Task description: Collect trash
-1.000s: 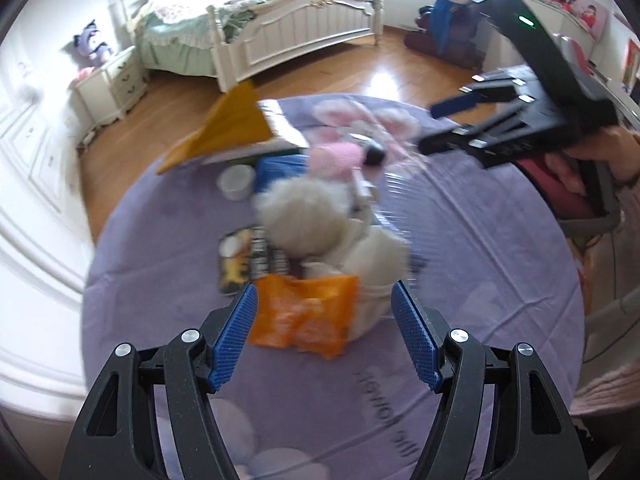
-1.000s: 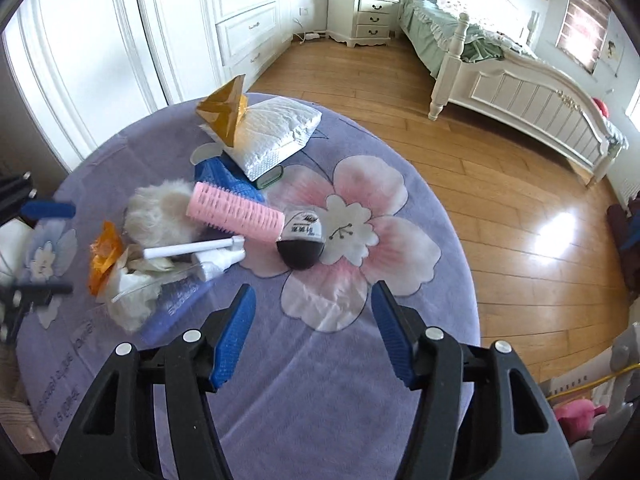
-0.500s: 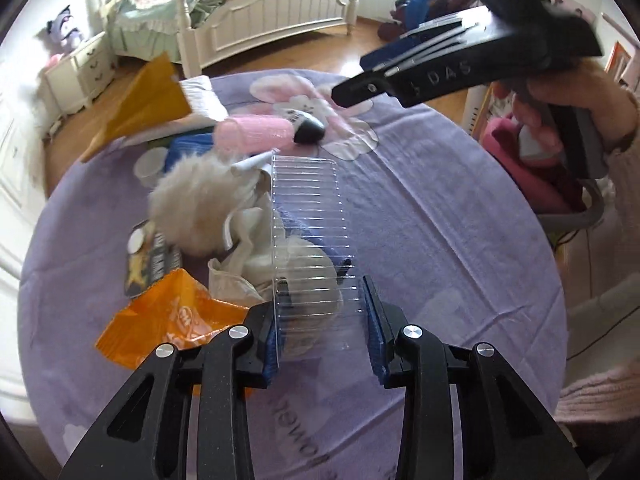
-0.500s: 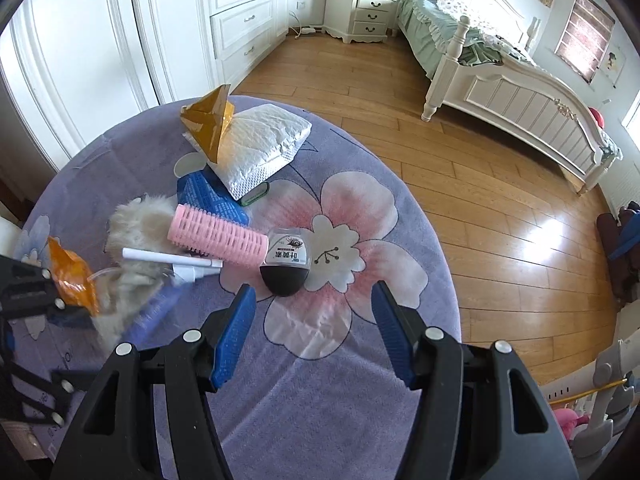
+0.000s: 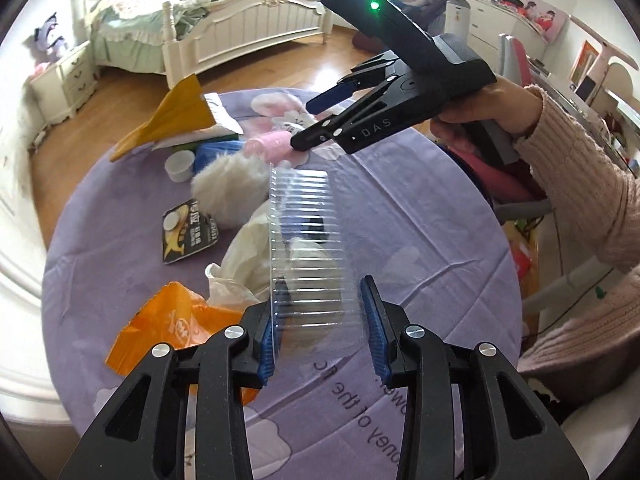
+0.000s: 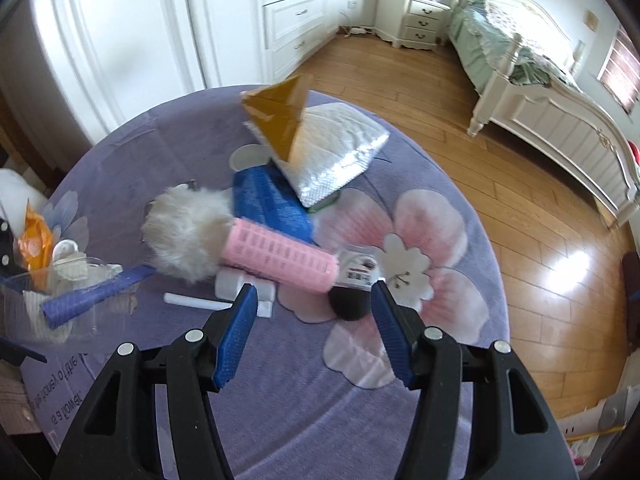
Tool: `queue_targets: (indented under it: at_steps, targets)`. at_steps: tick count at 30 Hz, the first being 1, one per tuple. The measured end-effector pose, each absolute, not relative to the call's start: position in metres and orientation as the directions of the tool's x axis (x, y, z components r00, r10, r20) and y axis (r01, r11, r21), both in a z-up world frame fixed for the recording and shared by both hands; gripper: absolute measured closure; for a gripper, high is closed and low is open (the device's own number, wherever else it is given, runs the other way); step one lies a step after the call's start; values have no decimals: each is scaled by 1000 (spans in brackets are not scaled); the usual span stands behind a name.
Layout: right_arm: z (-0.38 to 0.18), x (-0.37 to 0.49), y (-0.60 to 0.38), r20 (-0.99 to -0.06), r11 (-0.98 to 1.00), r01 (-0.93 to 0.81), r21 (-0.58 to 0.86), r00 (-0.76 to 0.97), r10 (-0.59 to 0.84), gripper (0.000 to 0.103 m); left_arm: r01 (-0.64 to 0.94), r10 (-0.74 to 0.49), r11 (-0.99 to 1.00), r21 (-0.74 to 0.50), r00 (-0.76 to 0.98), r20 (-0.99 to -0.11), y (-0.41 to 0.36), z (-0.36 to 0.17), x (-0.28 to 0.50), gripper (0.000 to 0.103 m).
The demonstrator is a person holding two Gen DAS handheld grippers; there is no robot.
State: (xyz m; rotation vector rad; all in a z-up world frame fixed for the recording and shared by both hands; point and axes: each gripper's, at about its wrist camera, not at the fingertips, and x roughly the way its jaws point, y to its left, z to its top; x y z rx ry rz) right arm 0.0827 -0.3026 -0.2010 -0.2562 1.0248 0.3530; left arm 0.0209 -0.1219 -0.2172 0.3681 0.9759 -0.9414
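Note:
My left gripper (image 5: 323, 326) is shut on a clear ribbed plastic tray (image 5: 308, 240) and holds it above the purple round table (image 5: 420, 216). Below it lie an orange wrapper (image 5: 168, 328), a crumpled white bag (image 5: 248, 256), a black snack packet (image 5: 188, 232) and a white fluffy ball (image 5: 228, 188). My right gripper (image 6: 312, 328) is open and empty, low over a pink hair roller (image 6: 280, 256) and a black-bottomed jar (image 6: 354, 280). It also shows in the left wrist view (image 5: 316, 120). The clear tray shows at the left of the right wrist view (image 6: 52, 300).
A yellow paper plane (image 6: 280, 120) rests on a white padded mailer (image 6: 332, 148), beside a blue pack (image 6: 268, 200) and a white cap (image 5: 180, 165). A white tube (image 6: 200, 303) lies by the roller. A bed (image 5: 240, 36) and wooden floor (image 6: 500, 184) lie beyond the table.
My left gripper closed on the clear tray and lifted it off the pile. My right gripper moved lower and nearer to the pink roller and the jar.

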Motion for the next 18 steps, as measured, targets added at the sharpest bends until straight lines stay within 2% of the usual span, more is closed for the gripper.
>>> queue_targets:
  at_steps: [7,8,9,11,14,15,17,18]
  targets:
    - [-204,90,-293,-875,904,-426,-41,453,173,45,858,-517,506,-88,220,-827,-122,-213,13,65]
    - [-206,92,-292,-878,902,-430,-42,447,171,44,854,-489,516,-59,238,-839,-124,-216,15,55]
    - [-207,94,-293,-881,900,-435,-40,440,173,44,849,-462,527,-32,255,-850,-126,-220,16,37]
    - [-210,97,-291,-886,894,-446,-42,430,172,44,840,-442,542,-8,277,-853,-125,-224,18,34]
    - [-217,103,-284,-896,879,-473,-59,414,163,44,841,-439,539,-38,242,-865,-122,-231,21,35]
    - [-219,105,-283,-899,876,-479,-59,408,163,44,841,-436,540,-37,242,-867,-122,-232,21,46]
    - [-222,110,-281,-902,873,-486,-46,395,173,43,843,-419,535,-46,218,-882,-121,-238,22,61]
    - [-223,111,-280,-907,867,-497,-36,380,180,52,840,-409,540,-48,212,-888,-120,-241,22,66]
